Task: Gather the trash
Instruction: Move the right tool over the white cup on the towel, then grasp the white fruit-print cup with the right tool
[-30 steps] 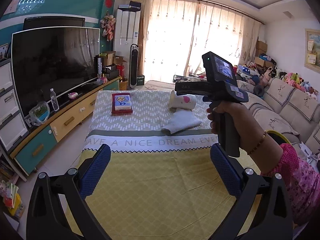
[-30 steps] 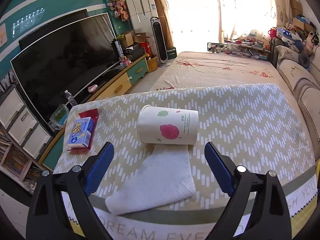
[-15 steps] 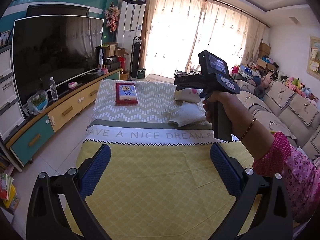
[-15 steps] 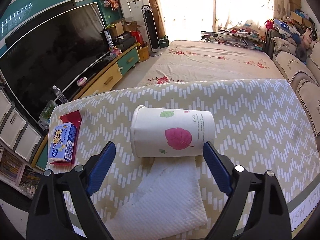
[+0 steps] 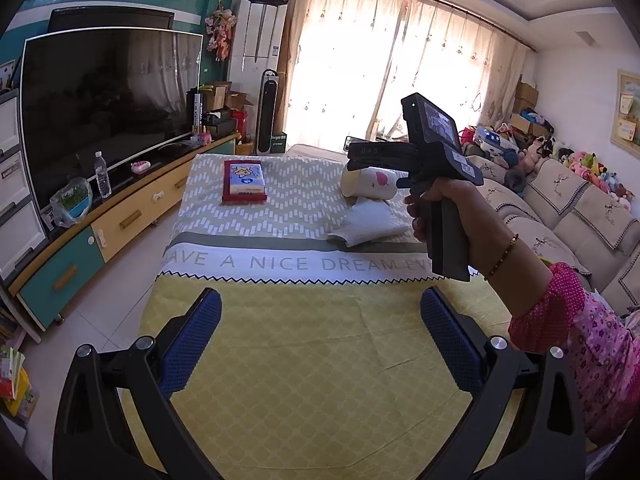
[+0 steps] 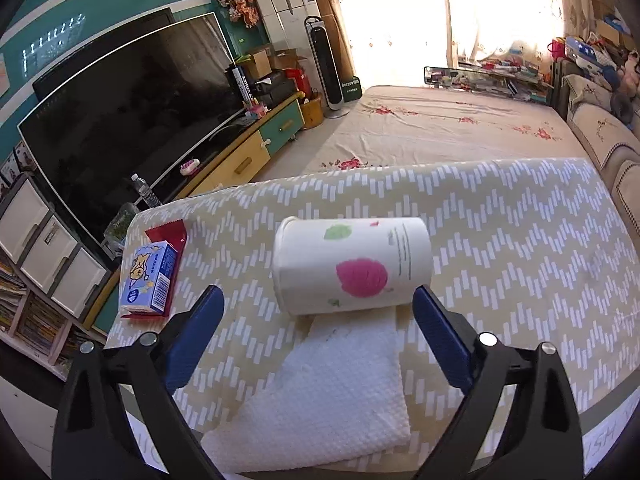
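Right wrist: cup (image 6: 352, 266) just beyond tongs (image 6: 318, 308).

The cup (image 5: 370, 184) partly hidden behind right claw (image 5: 362, 156).

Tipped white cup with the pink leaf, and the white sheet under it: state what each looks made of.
Tipped white cup with the pink leaf: likely paper, matte, printed, rolled rim. White sheet: probably paper towel, with a dimpled embossed texture and soft folds.
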`<state>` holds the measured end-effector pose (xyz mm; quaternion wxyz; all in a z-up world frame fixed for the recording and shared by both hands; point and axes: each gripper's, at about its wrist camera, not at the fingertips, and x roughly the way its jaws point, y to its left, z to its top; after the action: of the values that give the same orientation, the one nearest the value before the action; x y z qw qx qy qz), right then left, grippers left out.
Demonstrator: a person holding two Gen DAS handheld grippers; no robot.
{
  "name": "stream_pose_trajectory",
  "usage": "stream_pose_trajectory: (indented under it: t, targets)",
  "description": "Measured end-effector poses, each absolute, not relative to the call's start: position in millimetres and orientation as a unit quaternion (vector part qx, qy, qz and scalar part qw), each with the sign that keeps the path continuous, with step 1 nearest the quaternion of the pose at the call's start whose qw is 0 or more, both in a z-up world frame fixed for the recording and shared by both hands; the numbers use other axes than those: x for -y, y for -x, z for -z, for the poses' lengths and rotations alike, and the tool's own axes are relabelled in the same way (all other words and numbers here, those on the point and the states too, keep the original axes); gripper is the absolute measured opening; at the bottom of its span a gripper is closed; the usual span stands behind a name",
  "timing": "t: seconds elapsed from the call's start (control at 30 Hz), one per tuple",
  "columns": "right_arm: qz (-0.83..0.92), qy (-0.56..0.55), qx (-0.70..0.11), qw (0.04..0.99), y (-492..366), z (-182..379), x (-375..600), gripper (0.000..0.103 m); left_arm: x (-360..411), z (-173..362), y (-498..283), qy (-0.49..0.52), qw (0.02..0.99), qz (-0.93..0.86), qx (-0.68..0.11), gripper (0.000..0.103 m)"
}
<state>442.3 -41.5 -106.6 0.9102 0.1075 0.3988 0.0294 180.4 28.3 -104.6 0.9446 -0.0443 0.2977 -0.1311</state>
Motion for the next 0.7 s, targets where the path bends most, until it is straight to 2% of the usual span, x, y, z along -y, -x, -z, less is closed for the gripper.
stream_pose_trajectory:
  t: [0.4,0.7]
  targets:
    - [-0.019,-0.047,-0.420,0.906,-463,118,42,0.091,-28,114,-185,0.050,0.940,0.131,-0.312,0.098]
    - [-0.055,-0.065,-0.433,0.898,-475,119,56,0.091,-26,122,-192,0.061,0.934,0.137,-0.326,0.098]
